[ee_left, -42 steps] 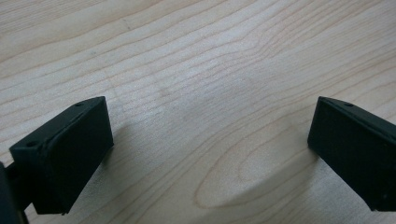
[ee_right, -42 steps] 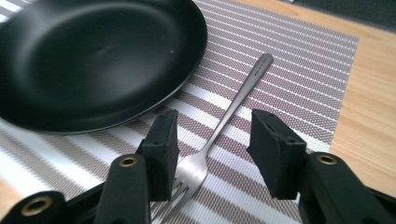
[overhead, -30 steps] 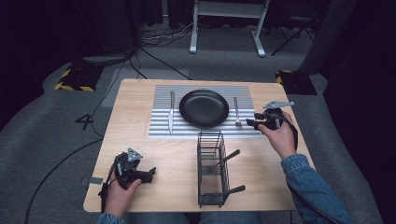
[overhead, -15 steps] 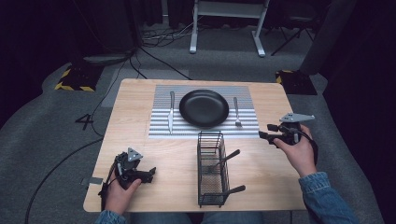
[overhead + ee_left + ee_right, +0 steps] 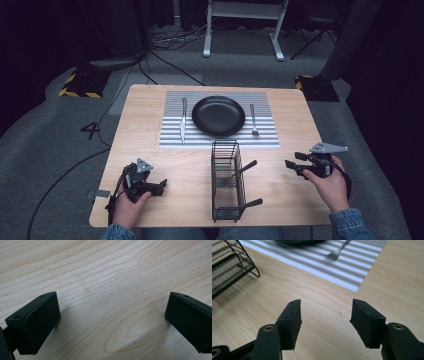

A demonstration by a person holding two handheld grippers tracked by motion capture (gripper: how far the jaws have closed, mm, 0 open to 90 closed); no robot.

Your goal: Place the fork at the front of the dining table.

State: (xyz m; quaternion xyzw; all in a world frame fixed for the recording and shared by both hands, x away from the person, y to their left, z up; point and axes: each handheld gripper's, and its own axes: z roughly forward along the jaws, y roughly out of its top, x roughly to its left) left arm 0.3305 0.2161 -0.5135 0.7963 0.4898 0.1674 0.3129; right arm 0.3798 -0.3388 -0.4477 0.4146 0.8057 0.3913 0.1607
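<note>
A black plate (image 5: 218, 116) lies on a striped placemat (image 5: 170, 139), with a knife (image 5: 183, 120) to its left and a fork (image 5: 253, 121) to its right. The same fork (image 5: 337, 252) and placemat (image 5: 342, 272) lie ahead in the right gripper view. My right gripper (image 5: 291, 160) is open above bare wood at the table's right side; its jaws stand wide apart with nothing between them (image 5: 325, 315). At the front left, my left gripper (image 5: 161, 185) rests low on the wood, also open and empty (image 5: 112, 315).
A black wire basket (image 5: 226, 180) stands at the front middle of the wooden table (image 5: 290, 120), with two black-handled utensils (image 5: 242, 170) sticking out of it. Its edge (image 5: 242, 260) lies left of my right gripper. Cables and a stand cross the floor beyond.
My right gripper has drawn back from beside the fork toward the table's right front, away from the placemat. The left gripper has stayed put.
</note>
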